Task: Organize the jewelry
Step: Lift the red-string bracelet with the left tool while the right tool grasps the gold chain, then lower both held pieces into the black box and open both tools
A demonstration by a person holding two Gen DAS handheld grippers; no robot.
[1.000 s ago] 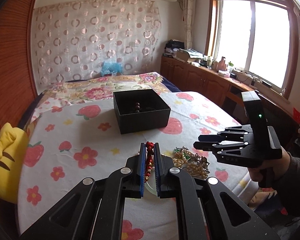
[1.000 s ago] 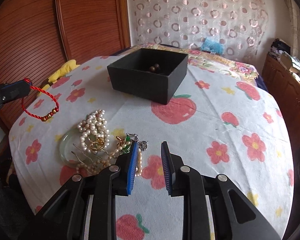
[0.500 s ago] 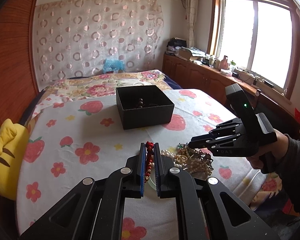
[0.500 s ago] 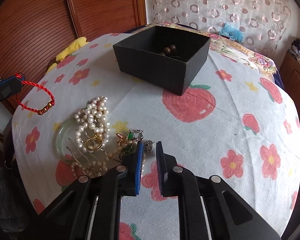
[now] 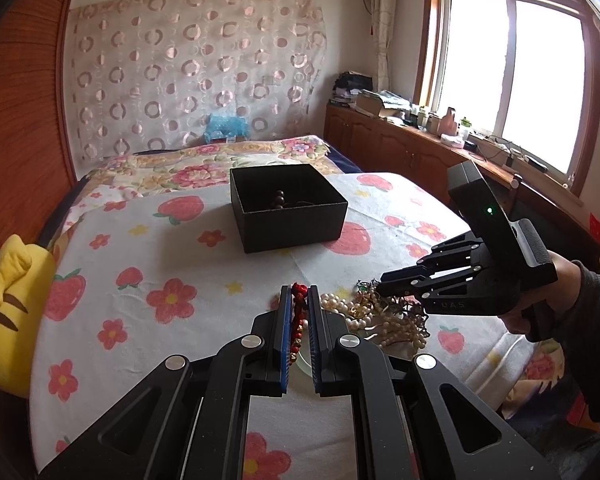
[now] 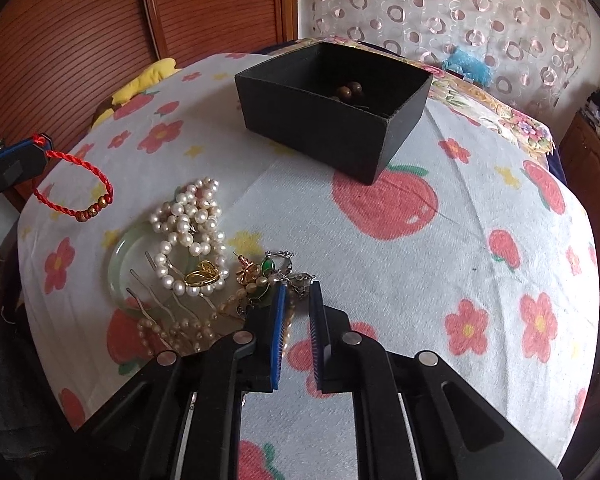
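Observation:
My left gripper (image 5: 299,296) is shut on a red cord bracelet (image 6: 76,184) with small gold beads, which hangs from its tips above the cloth's left edge. My right gripper (image 6: 298,292) points down at the near right edge of a jewelry pile (image 5: 384,312). Its jaws are closing to a narrow gap, with a silver chain charm (image 6: 302,280) lying between the tips. The pile holds a pearl strand (image 6: 188,224), a jade bangle (image 6: 120,256), a gold ring (image 6: 202,276) and a green pendant (image 6: 268,266). Behind stands an open black box (image 6: 312,128) with brown beads (image 6: 350,90) inside.
The table wears a white cloth (image 6: 440,248) printed with red fruit and flowers. A yellow plush cushion (image 5: 8,300) lies off its left edge. A bed (image 5: 204,168) stands beyond the box, and a wooden cabinet (image 5: 400,152) runs under the window.
My right gripper's jaws have narrowed a lot, and it has tipped down closer to the pile's edge. The left gripper still holds the red bracelet in about the same place.

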